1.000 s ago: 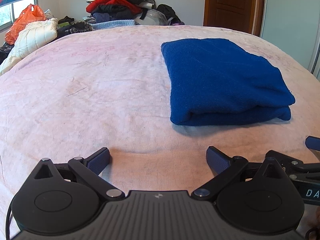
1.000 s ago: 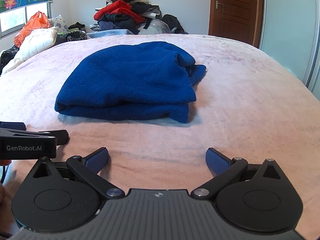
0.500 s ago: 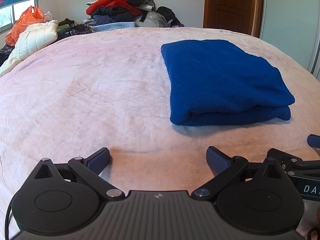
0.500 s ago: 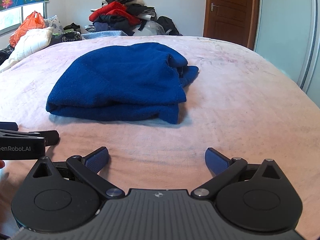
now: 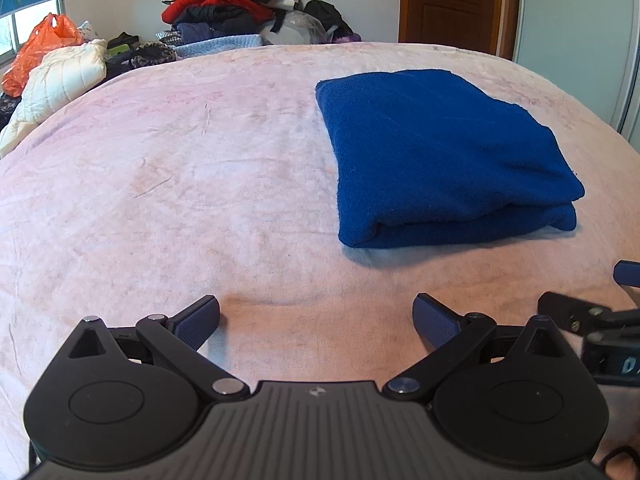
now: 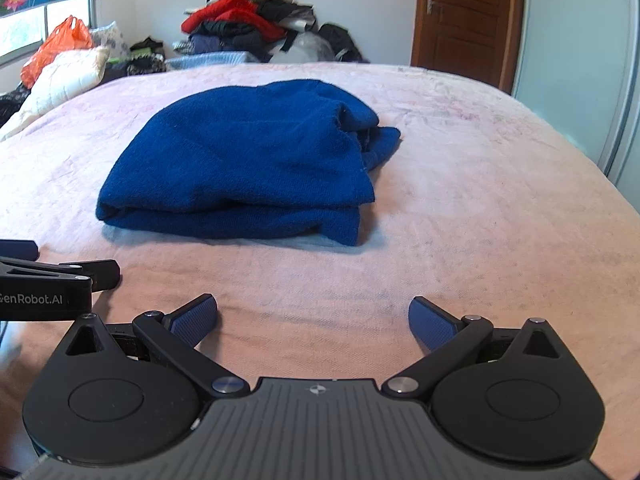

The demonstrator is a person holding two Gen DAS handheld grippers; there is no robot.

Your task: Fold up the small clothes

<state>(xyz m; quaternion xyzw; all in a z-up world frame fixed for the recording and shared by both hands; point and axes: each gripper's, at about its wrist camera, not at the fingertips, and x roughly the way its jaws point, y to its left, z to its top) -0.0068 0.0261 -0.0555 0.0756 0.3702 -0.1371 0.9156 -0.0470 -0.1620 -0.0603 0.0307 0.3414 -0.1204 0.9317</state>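
A blue garment (image 5: 444, 156) lies folded into a thick rectangle on the pink bed (image 5: 180, 184). In the right wrist view the blue garment (image 6: 248, 160) sits ahead and slightly left, with loose cloth bunched at its right end. My left gripper (image 5: 316, 318) is open and empty, over the bedsheet, short of the garment's near left corner. My right gripper (image 6: 314, 316) is open and empty, over the sheet in front of the garment. Each gripper shows at the edge of the other's view.
A pile of clothes (image 5: 232, 12) is heaped behind the bed's far edge. A white quilted jacket (image 5: 60, 80) and an orange plastic bag (image 5: 36, 48) lie at the far left. A wooden door (image 5: 448, 4) and a pale wardrobe (image 5: 580, 32) stand to the right.
Both grippers stay open and empty. The right wrist view has shifted slightly, so the garment sits a little lower and more central. The garment has not moved on the bed.
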